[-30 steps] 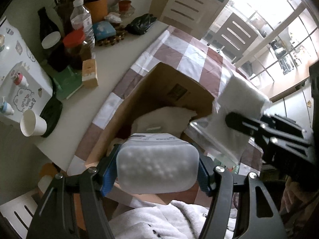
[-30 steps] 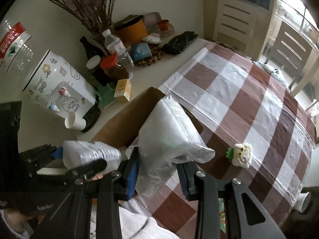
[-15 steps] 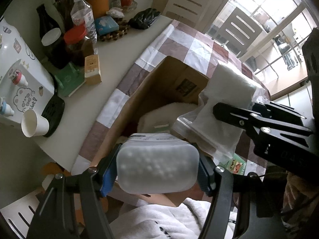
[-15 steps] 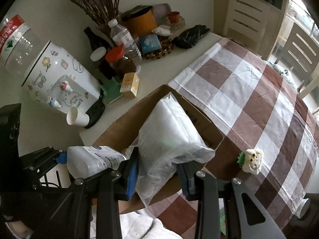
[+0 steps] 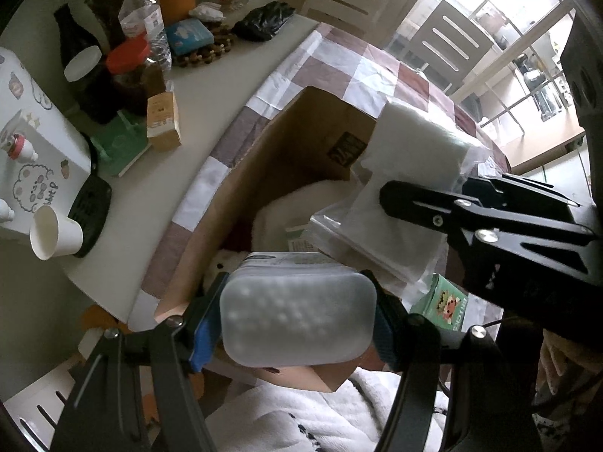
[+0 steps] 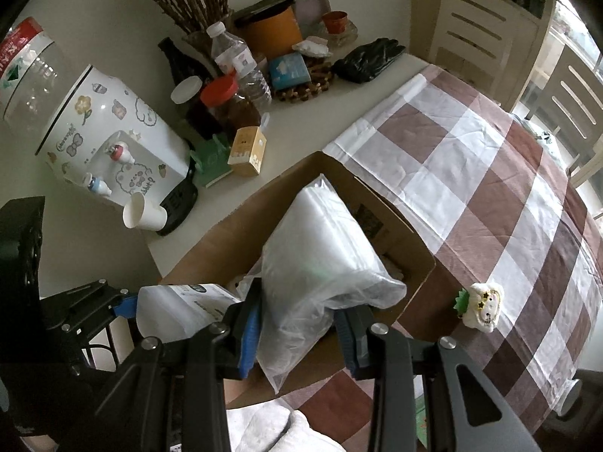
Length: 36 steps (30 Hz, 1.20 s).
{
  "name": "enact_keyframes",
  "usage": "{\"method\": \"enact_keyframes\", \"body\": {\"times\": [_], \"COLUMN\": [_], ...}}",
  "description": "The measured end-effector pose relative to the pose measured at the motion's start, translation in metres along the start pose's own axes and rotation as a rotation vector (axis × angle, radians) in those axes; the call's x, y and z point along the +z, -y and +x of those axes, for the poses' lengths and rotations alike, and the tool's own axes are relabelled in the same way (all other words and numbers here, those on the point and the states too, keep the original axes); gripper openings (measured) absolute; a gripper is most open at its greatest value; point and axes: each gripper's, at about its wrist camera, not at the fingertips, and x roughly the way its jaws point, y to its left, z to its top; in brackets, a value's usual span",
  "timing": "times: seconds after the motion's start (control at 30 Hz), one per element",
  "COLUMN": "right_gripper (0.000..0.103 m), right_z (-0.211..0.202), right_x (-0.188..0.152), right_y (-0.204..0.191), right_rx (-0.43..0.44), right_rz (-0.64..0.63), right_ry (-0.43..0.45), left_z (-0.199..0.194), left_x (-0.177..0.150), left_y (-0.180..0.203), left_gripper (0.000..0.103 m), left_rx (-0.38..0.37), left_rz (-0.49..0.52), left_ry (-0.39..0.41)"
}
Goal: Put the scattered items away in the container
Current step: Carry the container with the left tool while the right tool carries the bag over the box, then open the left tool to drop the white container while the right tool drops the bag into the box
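Note:
A brown cardboard box [image 5: 312,128] stands open on the checked cloth. My left gripper [image 5: 297,303] is shut on a translucent white plastic bottle [image 5: 297,324], held over the box's near corner. In the right wrist view that bottle [image 6: 177,312] shows at the lower left. My right gripper [image 6: 301,320] is shut on a clear plastic bag of white sheets [image 6: 320,256], which hangs over the open box [image 6: 399,237]. The bag [image 5: 410,150] also appears in the left wrist view. White soft items [image 5: 297,203] lie inside the box. A small white plush toy [image 6: 484,307] lies on the cloth right of the box.
Left of the box on the white table stand a stickered water dispenser [image 6: 109,139], a tipped paper cup [image 6: 141,216], bottles, a red-lidded jar [image 6: 226,101] and a small yellow carton [image 6: 248,150]. A green box [image 5: 441,307] sits by the box's near side. Chairs stand beyond the table.
My right gripper has carried the bag down and in over the open box. The left gripper and its bottle have stayed almost where they were.

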Motion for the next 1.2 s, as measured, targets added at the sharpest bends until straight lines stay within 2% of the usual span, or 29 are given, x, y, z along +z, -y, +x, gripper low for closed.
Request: {"method": "enact_keyframes", "body": {"times": [0.8, 0.83, 0.9, 0.97, 1.1, 1.2], "right_gripper": [0.036, 0.038, 0.049, 0.056, 0.062, 0.062], "right_z": [0.007, 0.007, 0.006, 0.003, -0.005, -0.008], "right_x": [0.009, 0.010, 0.011, 0.011, 0.011, 0.009], "right_y": [-0.009, -0.009, -0.008, -0.007, -0.003, 0.004], "right_rx": [-0.001, 0.002, 0.006, -0.008, -0.045, -0.051], "right_rz": [-0.045, -0.042, -0.035, -0.037, -0.030, -0.005], "right_ry": [-0.017, -0.018, -0.019, -0.009, 0.012, 0.017], "left_z": [0.009, 0.010, 0.011, 0.013, 0.012, 0.006], "left_x": [0.006, 0.006, 0.006, 0.005, 0.005, 0.007], "left_y": [-0.005, -0.005, -0.007, -0.008, -0.008, -0.006], "left_gripper": [0.068, 0.068, 0.068, 0.069, 0.073, 0.075], "left_rx": [0.008, 0.012, 0.019, 0.021, 0.042, 0.042], "left_rz": [-0.013, -0.017, -0.025, -0.033, -0.038, -0.030], "left_ry": [-0.029, -0.034, -0.047, -0.054, -0.054, -0.033]}}
